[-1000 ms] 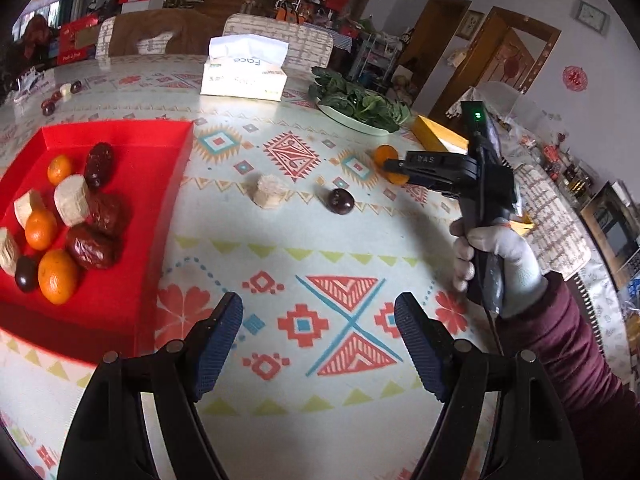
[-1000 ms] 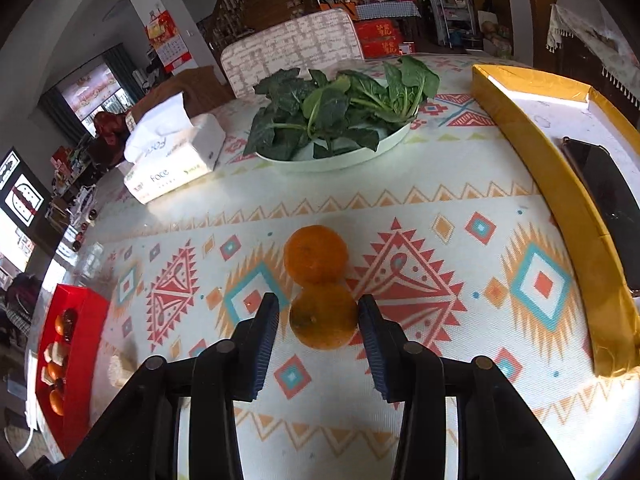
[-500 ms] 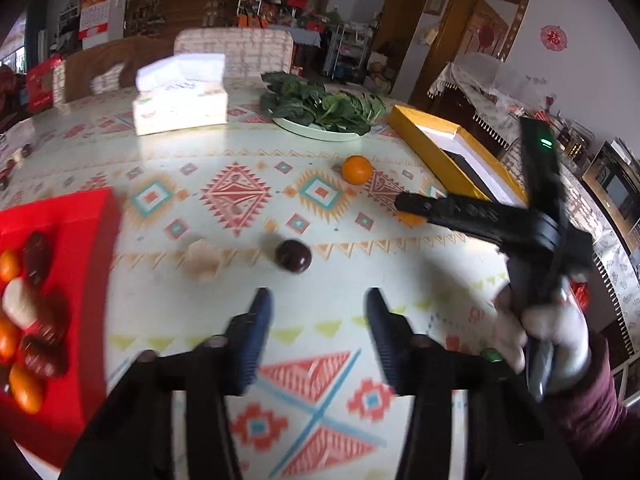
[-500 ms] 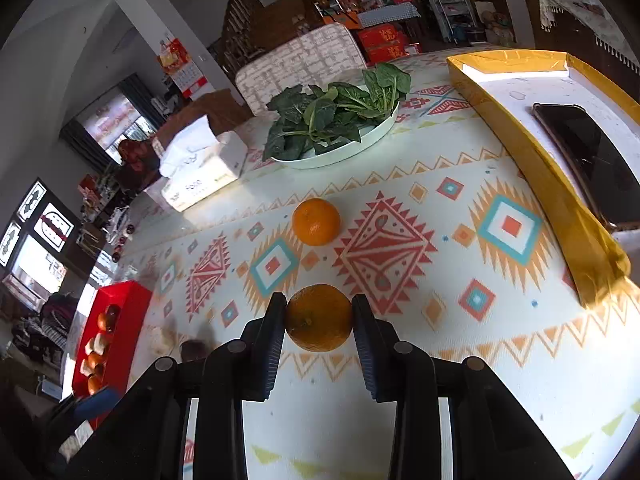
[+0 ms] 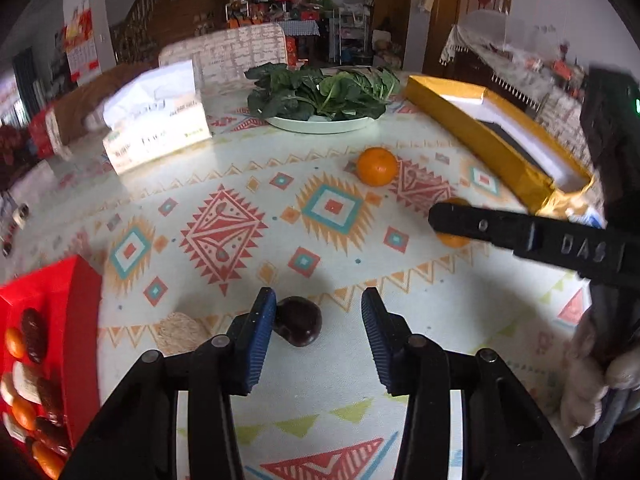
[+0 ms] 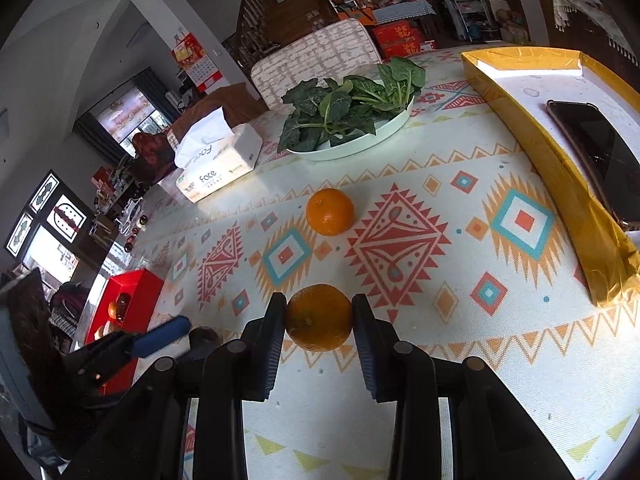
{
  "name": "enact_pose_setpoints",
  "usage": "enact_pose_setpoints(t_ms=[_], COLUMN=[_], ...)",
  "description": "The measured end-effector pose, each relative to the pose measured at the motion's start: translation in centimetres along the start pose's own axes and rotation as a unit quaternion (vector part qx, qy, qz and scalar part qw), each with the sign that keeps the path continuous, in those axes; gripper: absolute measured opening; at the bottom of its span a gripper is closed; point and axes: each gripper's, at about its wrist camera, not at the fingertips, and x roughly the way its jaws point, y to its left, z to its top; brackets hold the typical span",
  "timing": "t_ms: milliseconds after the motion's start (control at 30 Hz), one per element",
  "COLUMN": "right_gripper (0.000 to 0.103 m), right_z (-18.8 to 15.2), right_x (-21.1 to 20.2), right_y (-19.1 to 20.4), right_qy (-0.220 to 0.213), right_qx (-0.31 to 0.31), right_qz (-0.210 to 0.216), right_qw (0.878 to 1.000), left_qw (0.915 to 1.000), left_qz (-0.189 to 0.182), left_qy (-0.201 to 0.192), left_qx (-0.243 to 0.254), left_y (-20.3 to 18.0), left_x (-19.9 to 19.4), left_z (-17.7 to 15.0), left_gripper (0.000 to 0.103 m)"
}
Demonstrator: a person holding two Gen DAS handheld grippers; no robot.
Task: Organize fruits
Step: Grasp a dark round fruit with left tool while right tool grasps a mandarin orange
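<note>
While the right hand-held gripper (image 6: 319,318) grips an orange (image 6: 319,317) with both pads pressed to its sides at the lower middle of the right wrist view, we are working a two-handed pickup: loose fruit comes off the tabletop (image 5: 248,176) and, we judge, goes to the red tray (image 5: 82,292) at the lower left of the left wrist view, where oranges and dark dates already lie. The left hand-held gripper (image 5: 319,326) has just been closing, yet it has nothing clamped. Its left pad touches or nearly touches the dark fruit (image 5: 298,326) at the lower middle of the frame, while the right pad stands clear of it, so the fruit sits off-centre in the gap. A pale cut piece (image 5: 178,332) lies just left of that gripper, near the tray's wall. A second orange (image 5: 377,167) rests alone on the cloth in the upper middle, below the plate of greens (image 5: 320,96). Next, we think, the left gripper should shift a little leftward in its frame to centre the fruit, then close gently, since a round fruit pushed from one side may roll away. The right one needs only to carry its orange across to the tray.
</note>
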Motion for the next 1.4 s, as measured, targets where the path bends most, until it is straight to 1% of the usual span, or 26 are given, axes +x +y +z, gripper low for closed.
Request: enact_pose_setpoints(t_ms=[33,100,133,167,200,333,367,400,433,500,567,600,667,733,867,933,1000,1033,1133,1300,1400], right_gripper=[0.037,0.037,0.037,0.037,0.037,0.037,0.037,0.037,0.037,0.037,0.037,0.037,0.037,0.037,0.037,0.037,0.037,0.037,0.037,0.037,0.037], right_z=[0.0,0.0,-0.1,-0.1,-0.1,-0.1,-0.1,-0.1,-0.1,-0.1,-0.1,-0.1,-0.2,-0.1,-0.1,-0.1,-0.1,-0.1,-0.2,-0.2,0.0], right_x=[0.0,0.0,0.0,0.0,0.0,0.2,0.3,0.3,0.3,0.2,0.1,0.1,0.1,0.2,0.2,0.2,0.3,0.4,0.4,0.4,0.1], right_y=[0.1,0.1,0.2,0.2,0.2,0.1,0.1,0.0,0.0,0.0,0.1,0.1,0.1,0.1,0.0,0.0,0.0,0.0,0.0,-0.1,-0.7], right_qy=[0.0,0.001,0.002,0.002,0.002,0.002,0.002,0.002,0.002,0.002,0.001,0.0,0.001,0.003,0.003,0.004,0.006,0.006,0.004,0.004,0.001], right_qx=[0.0,0.0,-0.001,-0.002,-0.002,0.0,0.002,0.004,0.005,0.004,0.003,0.002,0.002,0.003,0.004,0.004,0.004,0.004,0.003,0.006,0.023], right_qz=[0.001,0.002,0.003,0.002,0.002,-0.004,-0.004,-0.004,-0.005,-0.005,-0.003,-0.003,-0.002,-0.001,0.001,0.002,0.002,0.001,0.001,-0.002,0.01], right_qw=[1.0,1.0,1.0,1.0,1.0,1.0,1.0,1.0,1.0,1.0,1.0,1.0,1.0,1.0,1.0,1.0,1.0,1.0,1.0,1.0,1.0], left_qw=[0.9998,0.9992,0.9992,0.9993,0.9994,0.9996,0.9997,0.9998,0.9998,0.9998,0.9997,0.9996,0.9996,0.9993,0.9993,0.9989,0.9983,0.9983,0.9995,0.9996,0.9996], left_qz=[0.017,0.03,0.03,0.027,0.024,0.015,0.011,0.012,0.012,0.009,0.009,0.009,0.008,0.019,0.025,0.036,0.046,0.047,0.029,0.025,0.016], left_qy=[-0.003,-0.009,-0.012,-0.014,-0.015,-0.02,-0.019,-0.016,-0.015,-0.016,-0.016,-0.016,-0.012,-0.012,-0.008,-0.003,0.0,0.0,-0.003,-0.012,-0.024], left_qx=[0.014,0.023,0.024,0.023,0.022,0.011,0.006,0.004,0.004,0.009,0.016,0.02,0.024,0.028,0.026,0.031,0.036,0.034,0.012,0.007,-0.004], left_y=[-0.4,-0.7,-0.7,-0.6,-0.6,-0.1,0.1,0.3,0.3,0.1,-0.3,-0.5,-0.8,-0.9,-0.2,0.2,0.6,0.9,1.9,1.8,1.8], left_x=[-0.1,-0.3,-0.6,-0.8,-1.0,-1.4,-1.3,-1.2,-1.1,-1.1,-1.0,-0.9,-0.4,-0.1,0.2,0.5,0.7,0.7,0.3,-0.5,-1.8], left_z=[-0.1,-0.2,-0.1,-0.1,-0.2,-0.6,-0.7,-0.7,-0.7,-0.7,-0.6,-0.6,-0.6,-0.6,-0.7,-0.8,-1.0,-1.0,-0.9,-1.1,-1.1], left_gripper=[0.033,0.016,0.012,0.006,0.004,0.004,0.007,0.014,0.018,0.032,0.041,0.043,0.043,0.043,0.041,0.037,0.026,0.023,0.022,0.022,0.022])
